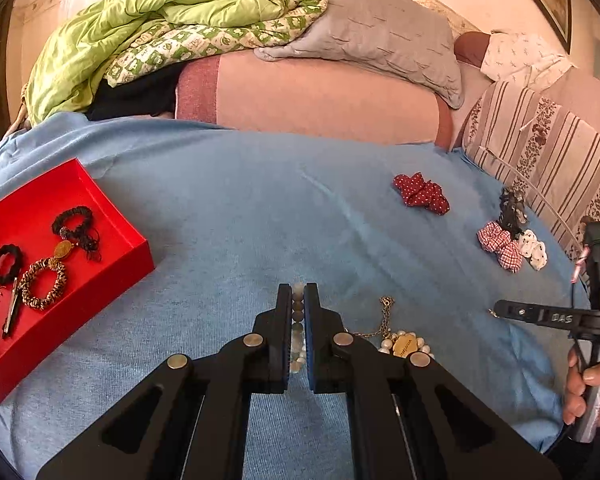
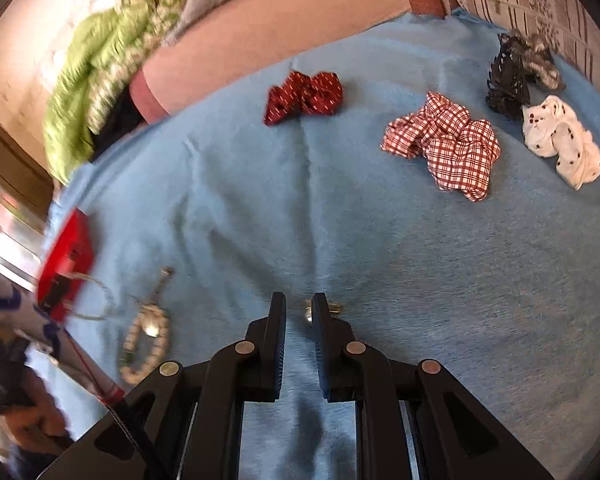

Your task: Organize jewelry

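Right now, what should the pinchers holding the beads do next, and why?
Probably lift the bead bracelet a little and carry it left toward the red box. The left gripper looks closed on the beads, which lie on the blue cloth, and the box already holds similar pieces.

A: What is lying between the black two-finger right gripper [image 2: 299, 310]?

B: A small gold-and-silver earring [image 2: 309, 313] is sitting against the inner face of its right finger, on the light blue blanket [image 2: 380, 240]; the jaws are standing slightly apart.

A: And further out?

B: A dark red dotted scrunchie [image 2: 304, 97], a red-and-white checked scrunchie [image 2: 446, 144], a white spotted scrunchie [image 2: 562, 140] and a black lace scrunchie [image 2: 508, 80] are resting well apart from it. Left, a cream beaded bracelet [image 2: 146, 344] is lying near a blurred red box [image 2: 66, 256].
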